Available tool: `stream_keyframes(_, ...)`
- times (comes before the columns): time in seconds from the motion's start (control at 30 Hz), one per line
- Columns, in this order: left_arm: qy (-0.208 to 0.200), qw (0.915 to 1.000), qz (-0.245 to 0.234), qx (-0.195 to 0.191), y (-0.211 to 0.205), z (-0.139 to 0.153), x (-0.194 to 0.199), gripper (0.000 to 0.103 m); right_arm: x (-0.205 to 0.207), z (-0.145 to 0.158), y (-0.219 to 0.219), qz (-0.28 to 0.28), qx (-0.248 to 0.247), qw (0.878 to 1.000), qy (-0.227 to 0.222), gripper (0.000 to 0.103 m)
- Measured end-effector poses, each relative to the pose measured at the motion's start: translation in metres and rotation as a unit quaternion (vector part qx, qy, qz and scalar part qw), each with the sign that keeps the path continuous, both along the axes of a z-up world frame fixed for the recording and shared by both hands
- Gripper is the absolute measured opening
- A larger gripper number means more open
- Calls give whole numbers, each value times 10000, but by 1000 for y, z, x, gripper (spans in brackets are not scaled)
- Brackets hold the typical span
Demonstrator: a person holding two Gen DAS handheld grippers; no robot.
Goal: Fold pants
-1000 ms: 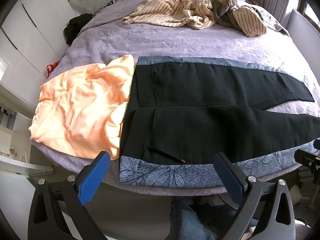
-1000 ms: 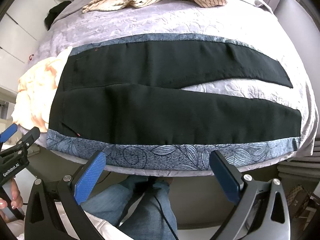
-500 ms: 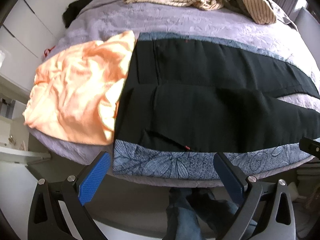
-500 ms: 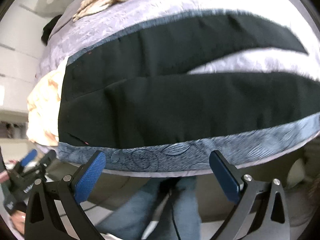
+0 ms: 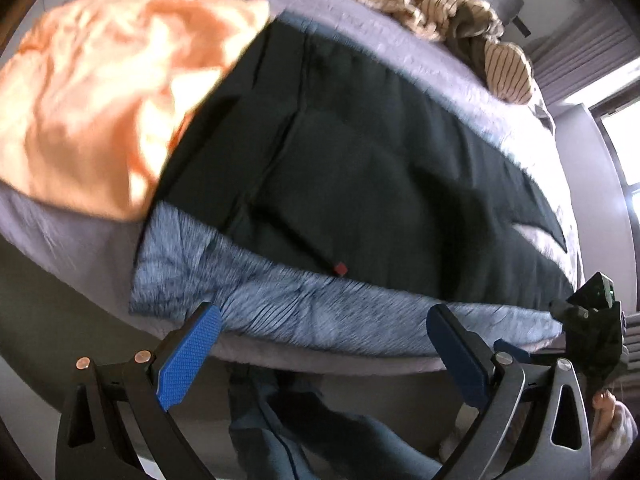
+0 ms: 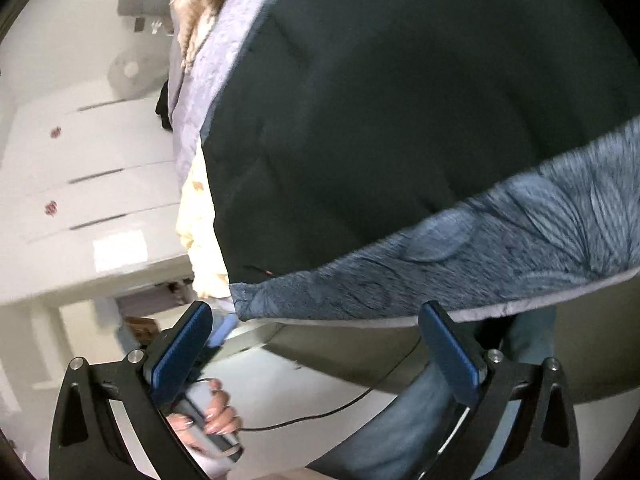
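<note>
Left wrist view shows the big purple bed [image 5: 404, 40] with the black pants [image 5: 360, 168] spread flat on a blue leafy cloth [image 5: 304, 312], waist next to an orange garment [image 5: 100, 92], legs running off to the right. A striped pile [image 5: 452, 12] sits well behind. The left gripper [image 5: 320, 352] is wide open and holds nothing, just in front of the bed edge. The right gripper [image 6: 316, 352] is wide open and empty too, near the cloth's corner. A bite here could catch the blue cloth with the pants, or the orange garment, and spoil the fold. The pants look smooth, with a tiny red tag [image 5: 341, 268] at the near edge.
</note>
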State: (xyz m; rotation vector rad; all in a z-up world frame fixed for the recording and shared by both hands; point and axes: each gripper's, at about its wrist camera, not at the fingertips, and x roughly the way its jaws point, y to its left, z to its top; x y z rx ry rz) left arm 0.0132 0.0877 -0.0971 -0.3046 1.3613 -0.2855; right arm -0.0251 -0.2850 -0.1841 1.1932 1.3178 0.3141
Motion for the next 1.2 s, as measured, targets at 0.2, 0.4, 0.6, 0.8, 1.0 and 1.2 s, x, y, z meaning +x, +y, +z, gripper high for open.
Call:
stream_keyframes(0.2, 478, 9982, 25, -358, 0, -42, -7, 103, -17, -36, -11, -56, -2, 9994, 329, 103)
stream_keyframes(0.4, 231, 9946, 619, -797, 4, -32, 13, 103, -6, -17, -31, -495, 95, 9984, -241, 103)
stream_keyframes(0.6, -46, 9949, 540, -853, -2, -18, 22, 103, 8, -2, -33, -471, 260, 9960, -713, 103)
stream_keyframes(0.8, 484, 9957, 683, -389, -2, -52, 21, 47, -6, -34, -40, -746, 324, 9967, -24, 27)
stream_keyframes(1.0, 40, 9971, 627, -428, -5, 0, 31, 23, 3, 4, -50, -633, 97, 9969, -463, 12)
stream_keyframes(1.2, -630, 9939, 703, -563, -12, 64, 68, 23, 47, 74, -67, -224, -299, 9920, -1208, 12)
